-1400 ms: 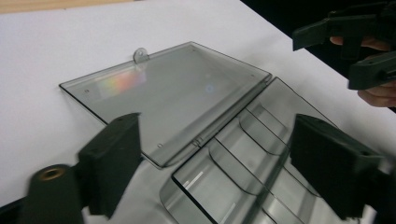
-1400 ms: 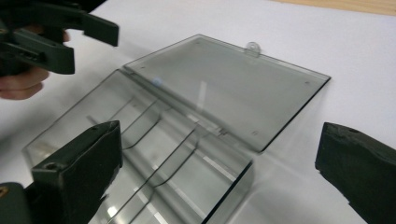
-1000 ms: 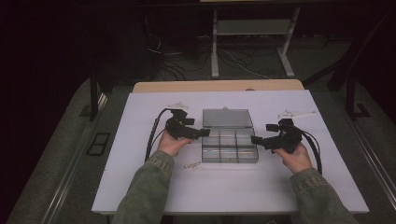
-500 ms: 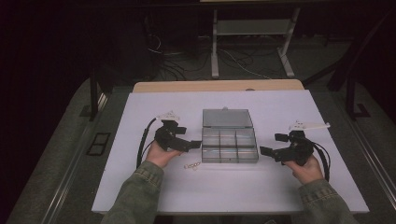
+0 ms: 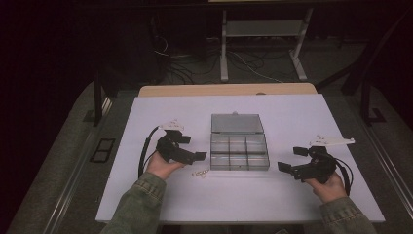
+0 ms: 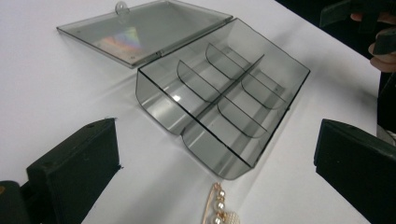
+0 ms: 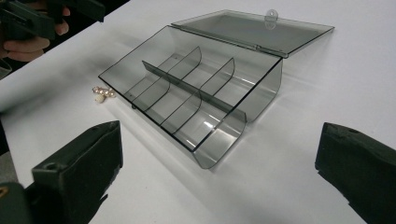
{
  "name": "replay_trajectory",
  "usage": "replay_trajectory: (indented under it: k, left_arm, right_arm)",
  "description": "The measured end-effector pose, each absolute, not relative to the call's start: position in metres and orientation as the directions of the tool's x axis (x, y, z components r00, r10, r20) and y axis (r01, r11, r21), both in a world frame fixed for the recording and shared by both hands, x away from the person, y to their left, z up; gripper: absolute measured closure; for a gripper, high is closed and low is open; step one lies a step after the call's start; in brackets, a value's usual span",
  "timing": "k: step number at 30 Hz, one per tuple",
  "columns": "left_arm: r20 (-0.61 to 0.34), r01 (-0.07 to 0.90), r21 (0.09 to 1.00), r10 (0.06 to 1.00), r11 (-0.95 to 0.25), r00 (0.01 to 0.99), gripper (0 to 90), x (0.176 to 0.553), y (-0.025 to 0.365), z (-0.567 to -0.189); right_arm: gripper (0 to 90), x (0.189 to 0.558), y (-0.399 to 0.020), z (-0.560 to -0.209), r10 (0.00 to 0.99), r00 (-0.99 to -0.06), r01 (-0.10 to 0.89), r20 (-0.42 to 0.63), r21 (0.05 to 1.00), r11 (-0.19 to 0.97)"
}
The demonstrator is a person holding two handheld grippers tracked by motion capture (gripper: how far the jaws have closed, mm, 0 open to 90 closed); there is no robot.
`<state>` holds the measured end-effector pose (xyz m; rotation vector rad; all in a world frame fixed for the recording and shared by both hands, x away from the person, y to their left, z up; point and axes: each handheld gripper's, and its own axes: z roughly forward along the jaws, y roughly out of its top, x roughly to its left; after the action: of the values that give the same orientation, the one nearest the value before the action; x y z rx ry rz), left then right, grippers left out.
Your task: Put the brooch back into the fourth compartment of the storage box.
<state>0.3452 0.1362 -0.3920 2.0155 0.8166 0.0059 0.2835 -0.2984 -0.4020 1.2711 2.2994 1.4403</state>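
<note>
A clear grey plastic compartment box (image 5: 239,151) lies on the white table with its lid (image 5: 237,124) folded flat behind it; the box (image 6: 219,107) and box (image 7: 191,98) show several empty cells. A small pearl and gold trinket (image 5: 200,173) lies by the box's front left corner, seen as the trinket (image 6: 219,210) and the trinket (image 7: 102,93). My left gripper (image 5: 197,157) is left of the box, open and empty, its jaws wide apart just above the trinket. My right gripper (image 5: 285,168) is right of the box, open and empty.
The white table top (image 5: 292,117) has free room on all sides of the box. A wooden edge (image 5: 229,89) runs along the back. Beyond stand a metal frame (image 5: 263,34) and floor cables (image 5: 243,63). The other hand (image 7: 28,44) appears in the right gripper view.
Both hands have drawn back from the box toward the near side of the table, the right one farther out to the right. The box stays open where it was.
</note>
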Motion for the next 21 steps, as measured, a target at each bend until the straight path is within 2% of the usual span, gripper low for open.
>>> replay_trajectory:
  k: [21]
  left_arm:
    - [-0.289, 0.538, 0.697, 0.501, -0.474, 0.816, 1.9, 0.32, 0.138, -0.411]
  right_arm:
    - [0.7, 0.279, -0.299, -0.408, 0.715, -0.637, 0.584, 0.289, 0.786, 0.203]
